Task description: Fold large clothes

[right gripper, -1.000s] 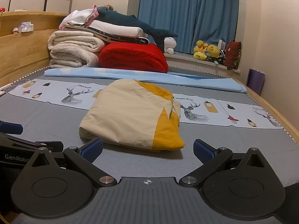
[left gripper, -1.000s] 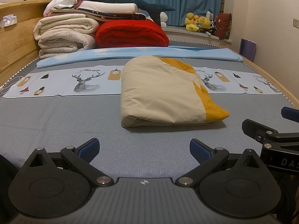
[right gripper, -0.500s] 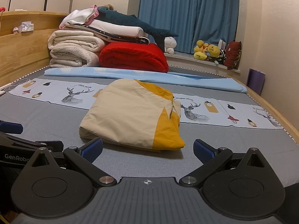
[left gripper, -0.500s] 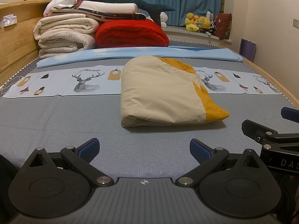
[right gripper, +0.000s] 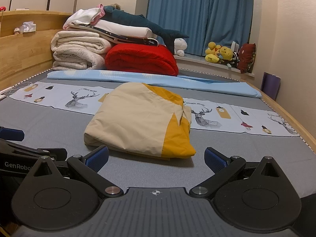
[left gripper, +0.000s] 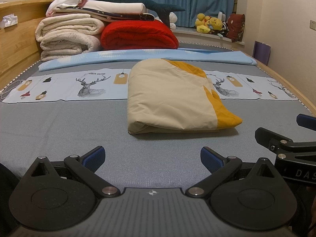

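Note:
A cream and mustard-yellow garment [left gripper: 173,100] lies folded into a compact bundle in the middle of the grey bed [left gripper: 59,130]; it also shows in the right wrist view [right gripper: 138,122]. My left gripper [left gripper: 153,158] is open and empty, low over the bed, a short way in front of the bundle. My right gripper [right gripper: 156,158] is open and empty, just in front of the bundle's near edge. Each gripper shows at the edge of the other's view: the right one [left gripper: 286,138] and the left one [right gripper: 23,148].
Folded blankets [left gripper: 69,35], a red quilt [left gripper: 138,33] and a plush shark [left gripper: 138,0] are stacked at the bed's far end. A light blue sheet [left gripper: 138,55] and a deer-print strip [left gripper: 65,86] lie across it. Wooden bed rails [left gripper: 17,45] run along both sides.

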`<state>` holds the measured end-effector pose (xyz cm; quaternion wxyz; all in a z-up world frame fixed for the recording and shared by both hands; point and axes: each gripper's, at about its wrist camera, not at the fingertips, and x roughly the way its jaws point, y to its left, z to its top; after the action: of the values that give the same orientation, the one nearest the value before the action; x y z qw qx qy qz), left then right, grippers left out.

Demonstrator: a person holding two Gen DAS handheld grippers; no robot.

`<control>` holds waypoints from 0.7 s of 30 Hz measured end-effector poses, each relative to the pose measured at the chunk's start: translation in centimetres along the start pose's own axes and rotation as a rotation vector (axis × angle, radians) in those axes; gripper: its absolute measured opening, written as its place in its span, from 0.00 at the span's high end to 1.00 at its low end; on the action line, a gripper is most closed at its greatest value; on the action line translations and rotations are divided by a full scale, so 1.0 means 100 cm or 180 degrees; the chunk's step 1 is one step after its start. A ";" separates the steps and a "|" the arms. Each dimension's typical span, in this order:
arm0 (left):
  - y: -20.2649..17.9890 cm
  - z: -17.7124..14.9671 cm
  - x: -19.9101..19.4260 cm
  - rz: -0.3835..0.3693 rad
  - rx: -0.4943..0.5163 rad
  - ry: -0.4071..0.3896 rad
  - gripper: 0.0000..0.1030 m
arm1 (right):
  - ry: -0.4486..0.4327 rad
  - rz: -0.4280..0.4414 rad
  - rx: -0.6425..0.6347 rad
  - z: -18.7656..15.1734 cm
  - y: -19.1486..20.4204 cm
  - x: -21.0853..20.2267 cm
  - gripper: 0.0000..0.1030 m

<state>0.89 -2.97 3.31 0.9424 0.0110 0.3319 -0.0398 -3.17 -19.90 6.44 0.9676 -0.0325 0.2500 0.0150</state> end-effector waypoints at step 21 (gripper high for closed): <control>-0.002 -0.001 0.000 -0.0001 -0.0004 0.0004 0.01 | 0.0004 0.0001 0.0000 -0.001 0.000 0.000 0.01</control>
<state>0.81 -3.18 3.29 0.9422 0.0104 0.3326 -0.0398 -3.18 -19.89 6.36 0.9674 -0.0325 0.2506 0.0151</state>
